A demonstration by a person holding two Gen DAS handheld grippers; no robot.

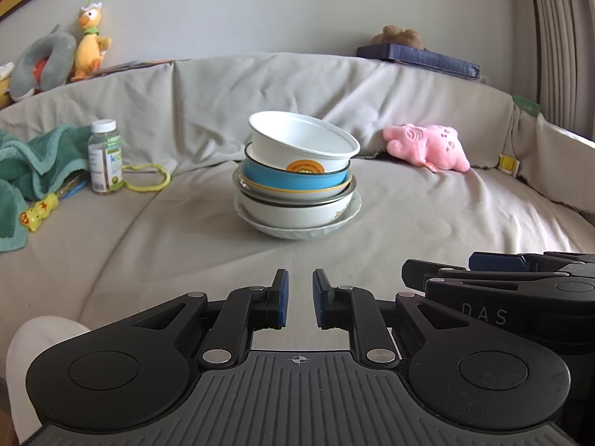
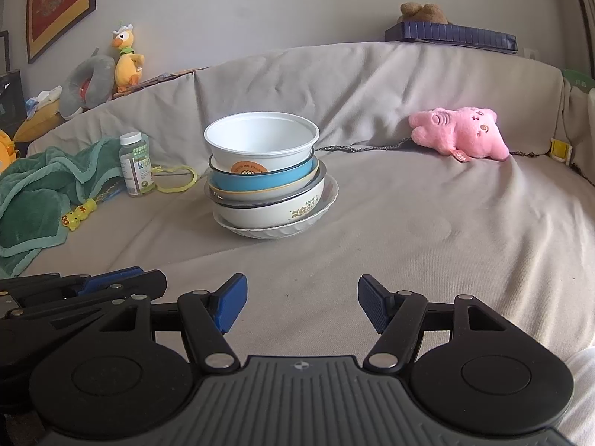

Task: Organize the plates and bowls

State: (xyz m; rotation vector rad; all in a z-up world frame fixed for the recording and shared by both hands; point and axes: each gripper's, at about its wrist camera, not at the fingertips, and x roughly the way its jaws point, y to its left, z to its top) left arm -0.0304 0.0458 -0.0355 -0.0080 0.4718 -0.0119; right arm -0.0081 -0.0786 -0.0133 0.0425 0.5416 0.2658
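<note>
Beige cloth covers the sofa (image 1: 409, 200) that carries everything, with a pink plush toy (image 1: 427, 146) to the right and a vitamin bottle (image 1: 105, 158) beside a green towel (image 1: 33, 171) to the left. Near the middle of the seat stands the stack of bowls (image 1: 297, 182): a white plastic bowl (image 1: 301, 141) tilted on top, a blue-sided bowl (image 1: 293, 178) under it, further bowls beneath, and a scalloped white plate (image 1: 308, 228) at the bottom. Both tools hang back, well apart from the stack. The left gripper (image 1: 300, 299) has its fingers nearly together with nothing between them; the right gripper (image 2: 302, 304) stands about half open, also empty. The stack looks built, so the work seems at or near its end; if more is wanted, the next move calls for levelling the tilted top bowl without toppling the pile.
</note>
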